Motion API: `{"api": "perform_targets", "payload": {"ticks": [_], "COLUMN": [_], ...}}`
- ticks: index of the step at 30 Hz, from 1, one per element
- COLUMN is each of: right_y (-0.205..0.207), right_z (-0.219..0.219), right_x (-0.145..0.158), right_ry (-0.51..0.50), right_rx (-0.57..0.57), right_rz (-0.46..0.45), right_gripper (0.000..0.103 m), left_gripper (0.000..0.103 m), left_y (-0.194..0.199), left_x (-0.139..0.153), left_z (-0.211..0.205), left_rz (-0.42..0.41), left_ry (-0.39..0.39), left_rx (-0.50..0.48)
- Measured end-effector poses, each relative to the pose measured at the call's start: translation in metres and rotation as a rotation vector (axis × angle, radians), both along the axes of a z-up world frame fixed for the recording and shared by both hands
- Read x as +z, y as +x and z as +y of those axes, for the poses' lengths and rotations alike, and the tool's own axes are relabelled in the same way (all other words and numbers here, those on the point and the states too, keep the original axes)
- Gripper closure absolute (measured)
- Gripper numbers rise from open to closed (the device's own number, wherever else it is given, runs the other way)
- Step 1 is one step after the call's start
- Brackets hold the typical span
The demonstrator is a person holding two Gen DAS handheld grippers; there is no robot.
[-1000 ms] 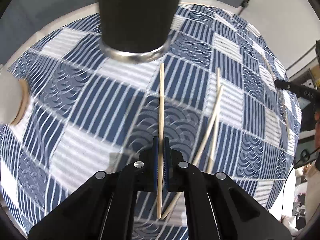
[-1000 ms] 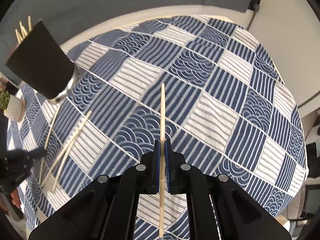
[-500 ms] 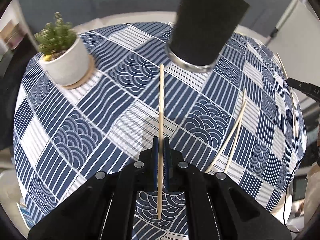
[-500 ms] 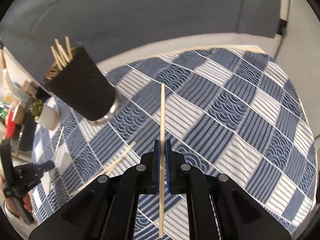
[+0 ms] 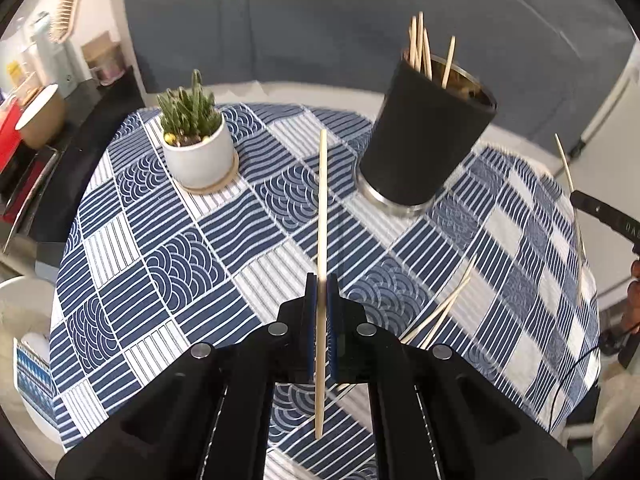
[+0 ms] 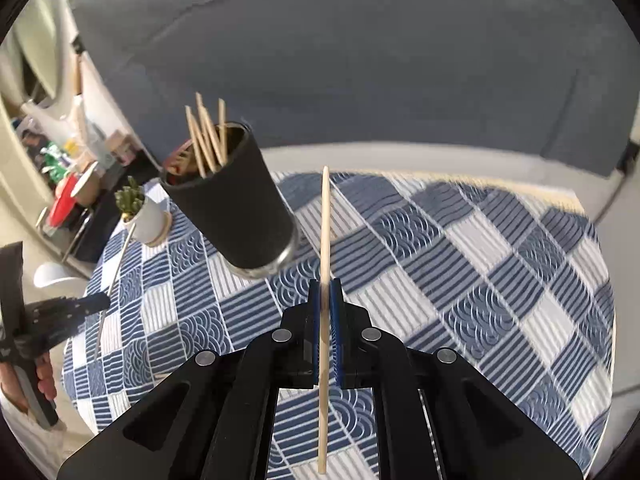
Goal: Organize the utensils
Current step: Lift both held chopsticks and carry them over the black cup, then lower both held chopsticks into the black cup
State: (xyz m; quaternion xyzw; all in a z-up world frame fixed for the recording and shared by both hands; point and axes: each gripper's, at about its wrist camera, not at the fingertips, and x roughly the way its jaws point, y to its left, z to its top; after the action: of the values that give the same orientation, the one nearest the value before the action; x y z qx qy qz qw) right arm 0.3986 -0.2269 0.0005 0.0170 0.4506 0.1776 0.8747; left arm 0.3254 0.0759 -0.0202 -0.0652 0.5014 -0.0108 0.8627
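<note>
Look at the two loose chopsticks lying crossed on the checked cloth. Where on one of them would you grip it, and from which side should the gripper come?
Grip one of the loose chopsticks near mid-length, away from the crossing, coming from above with the jaws across the shaft. They lie flat on the tablecloth, thin and round, so probably only a top-down pinch works.

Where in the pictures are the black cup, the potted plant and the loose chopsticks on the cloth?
Black cup (image 5: 424,136), left wrist view: middle of its dark side wall.
Potted plant (image 5: 199,157), left wrist view: front of its white pot.
Loose chopsticks (image 5: 444,306), left wrist view: midway along the pair lying on the cloth.
</note>
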Motion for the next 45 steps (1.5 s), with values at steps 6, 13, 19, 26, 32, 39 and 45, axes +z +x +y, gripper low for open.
{"api": "perform_targets", "payload": {"ticks": [6, 13, 19, 26, 32, 39, 45], "right_y": [0.014, 0.028, 0.033, 0.041, 0.045, 0.06, 0.071], "right_z": [0.007, 0.019, 0.028, 0.043, 0.053, 0.071, 0.092], "right_x": [0.024, 0.056, 0.084, 0.103, 0.121, 0.109, 0.096], "right_ry": [0.035, 0.096, 0.114, 0.082, 0.14, 0.214, 0.204], "right_rx": [0.061, 0.11, 0.156, 0.129, 0.083, 0.017, 0.05], "right_rz": [-0.059, -0.145, -0.224, -0.275, -0.31, -0.33, -0.324], "right_gripper": [0.098, 0.098, 0.098, 0.098, 0.098, 0.098, 0.098], "left_gripper": [0.098, 0.098, 0.098, 0.098, 0.098, 0.098, 0.098], "left_y": [0.013, 0.039, 0.057, 0.083, 0.115, 0.141, 0.157], "left_x": [0.028, 0.065, 0.089, 0.102, 0.114, 0.099, 0.088], "left_z": [-0.019, -0.034, -0.039, -0.04, -0.034, -0.024, -0.014], "left_rz": [-0.058, -0.134, -0.185, -0.217, -0.271, -0.359, -0.449], "left_ry": [-0.004, -0.01, 0.01, -0.04, -0.159, -0.311, -0.385], "left_rx": [0.018, 0.026, 0.027, -0.057, -0.151, -0.229, -0.214]}}
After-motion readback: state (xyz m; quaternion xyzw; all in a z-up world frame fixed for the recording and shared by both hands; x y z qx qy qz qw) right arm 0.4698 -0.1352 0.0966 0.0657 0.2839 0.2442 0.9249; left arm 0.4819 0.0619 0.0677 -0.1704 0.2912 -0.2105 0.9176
